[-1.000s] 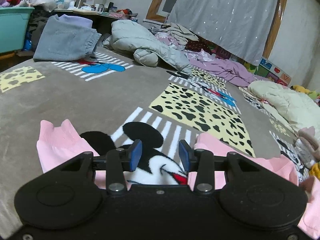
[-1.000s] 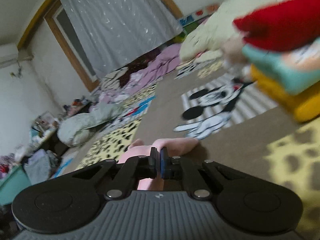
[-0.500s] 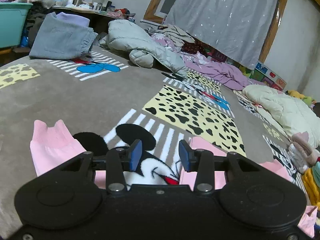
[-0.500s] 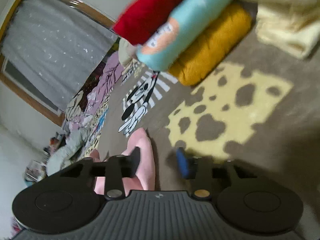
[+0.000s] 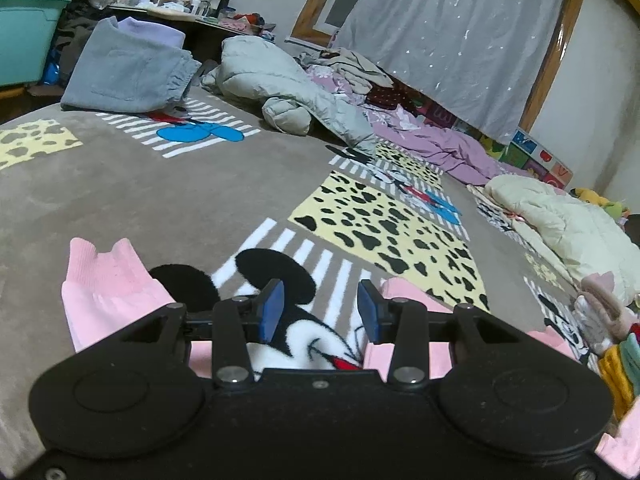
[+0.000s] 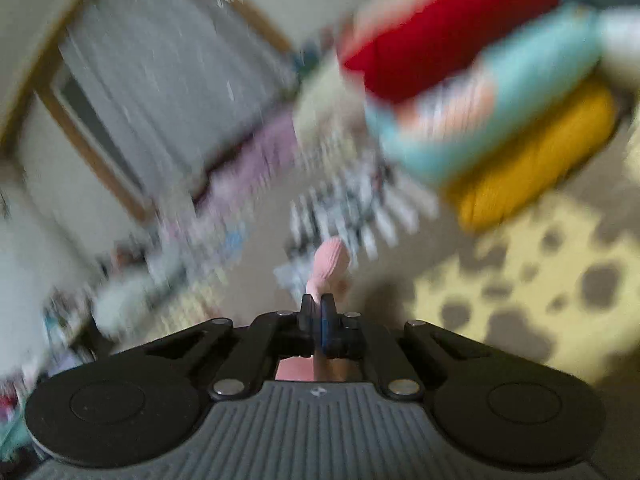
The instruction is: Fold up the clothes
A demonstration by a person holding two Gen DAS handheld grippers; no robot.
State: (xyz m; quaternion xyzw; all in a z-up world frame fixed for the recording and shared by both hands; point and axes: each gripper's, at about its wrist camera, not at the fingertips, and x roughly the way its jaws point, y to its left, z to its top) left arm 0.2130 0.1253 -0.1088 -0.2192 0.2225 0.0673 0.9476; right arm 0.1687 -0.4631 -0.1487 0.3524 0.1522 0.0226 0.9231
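Observation:
A pink garment (image 5: 104,296) lies spread on the patterned rug, with a cuff at the left and more pink cloth at the right of the left wrist view. My left gripper (image 5: 319,310) is open and empty, low over the rug between the pink parts. My right gripper (image 6: 319,314) is shut on a pink piece of the garment (image 6: 330,268), which sticks up past the jaws. The right wrist view is motion-blurred.
A stack of folded clothes, red (image 6: 440,32), light blue (image 6: 492,104) and yellow (image 6: 536,160), sits on the rug at the right. Grey trousers (image 5: 128,68), a grey jacket (image 5: 276,84), purple bedding (image 5: 448,148), a cream coat (image 5: 560,220) and a teal bin (image 5: 24,36) lie around the rug's edges.
My right gripper opened half a second ago and has now shut on the pink garment and is moving fast. My left gripper stays open and has hardly moved.

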